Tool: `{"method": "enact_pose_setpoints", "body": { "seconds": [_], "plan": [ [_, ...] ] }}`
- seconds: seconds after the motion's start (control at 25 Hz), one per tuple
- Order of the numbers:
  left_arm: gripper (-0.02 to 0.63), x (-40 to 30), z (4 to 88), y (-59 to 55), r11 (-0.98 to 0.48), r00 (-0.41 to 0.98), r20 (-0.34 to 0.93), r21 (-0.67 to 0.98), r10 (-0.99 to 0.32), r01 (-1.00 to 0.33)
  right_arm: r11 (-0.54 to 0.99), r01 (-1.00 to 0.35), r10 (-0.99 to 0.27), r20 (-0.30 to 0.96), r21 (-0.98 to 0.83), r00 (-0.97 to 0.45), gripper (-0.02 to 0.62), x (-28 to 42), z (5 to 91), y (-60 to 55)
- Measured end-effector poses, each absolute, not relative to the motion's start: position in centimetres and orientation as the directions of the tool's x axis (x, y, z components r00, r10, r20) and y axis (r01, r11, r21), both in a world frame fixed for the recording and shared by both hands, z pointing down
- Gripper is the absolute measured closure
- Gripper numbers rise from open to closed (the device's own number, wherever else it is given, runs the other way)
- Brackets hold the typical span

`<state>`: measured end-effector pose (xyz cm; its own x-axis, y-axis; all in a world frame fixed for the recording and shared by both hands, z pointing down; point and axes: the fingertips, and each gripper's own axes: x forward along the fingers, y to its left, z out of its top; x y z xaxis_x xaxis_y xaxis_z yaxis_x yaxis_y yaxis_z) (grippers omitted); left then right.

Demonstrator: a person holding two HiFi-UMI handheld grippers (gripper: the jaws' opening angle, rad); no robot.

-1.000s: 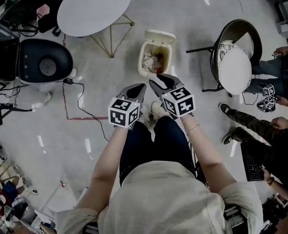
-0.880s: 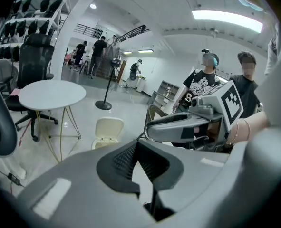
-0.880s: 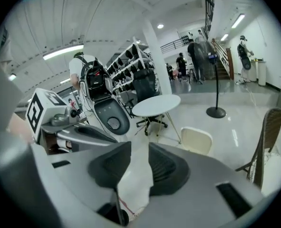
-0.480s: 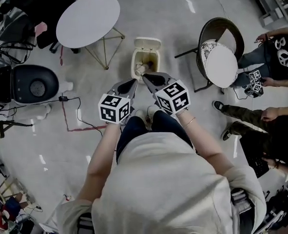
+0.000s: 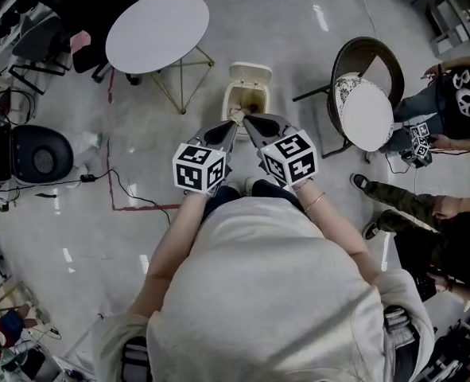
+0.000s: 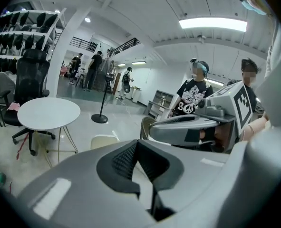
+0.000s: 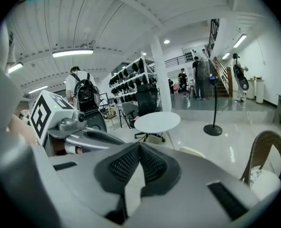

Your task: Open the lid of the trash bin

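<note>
**Grippers raised, bin lid stands open**

Nearest, the left gripper (image 5: pixel 233 126) has its jaws together on nothing. The right gripper (image 5: pixel 249 120), wide a second ago, is closing its jaws, also on nothing. Both have risen since then and sit side by side. Past their tips the trash bin (image 5: pixel 249 100) stands on the floor (image 5: pixel 139 173), its lid (image 5: pixel 250 73) upright as before. Bare floor rings the bin, with a round table (image 5: pixel 157 32) to its left and a chair (image 5: pixel 367 106) to its right.

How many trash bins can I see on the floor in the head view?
1. The trash bin stands on the floor between the round white table and the brown chair, with its lid up. Others may be hidden behind furniture.
</note>
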<state>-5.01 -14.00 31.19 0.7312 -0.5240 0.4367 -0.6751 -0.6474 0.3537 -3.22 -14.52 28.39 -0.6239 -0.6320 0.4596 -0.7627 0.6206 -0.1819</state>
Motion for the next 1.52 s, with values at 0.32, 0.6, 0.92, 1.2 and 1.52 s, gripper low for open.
{"method": "enact_pose_setpoints", "body": {
  "seconds": [0.32,0.6,0.92,1.2,1.52],
  "plan": [
    [0.609,-4.9,32.0,-13.8,-0.643,0.721,0.455,0.346,-0.522,-0.683,0.596,-0.781,-0.638,0.479,-0.190,-0.603,0.588,-2.2,29.4,-14.9],
    [0.609,-4.8,32.3,-13.7,-0.635,0.718,0.472,0.355,-0.512,-0.687,0.594,-0.780,-0.615,0.513,-0.199,-0.599,0.588,-2.0,30.0,-14.6],
    [0.609,-4.3,32.4,-13.5,-0.634,0.719,0.473,0.358,-0.510,-0.685,0.598,-0.777,-0.607,0.522,-0.196,-0.599,0.588,-1.6,30.2,-14.4],
    [0.609,-4.0,32.6,-13.1,-0.636,0.720,0.477,0.358,-0.504,-0.683,0.596,-0.779,-0.603,0.533,-0.194,-0.594,0.588,-1.3,30.6,-14.0],
    [0.609,-3.9,32.6,-13.2,-0.638,0.722,0.480,0.361,-0.498,-0.680,0.605,-0.773,-0.594,0.540,-0.189,-0.597,0.588,-1.4,30.6,-14.0]
  ]
}}
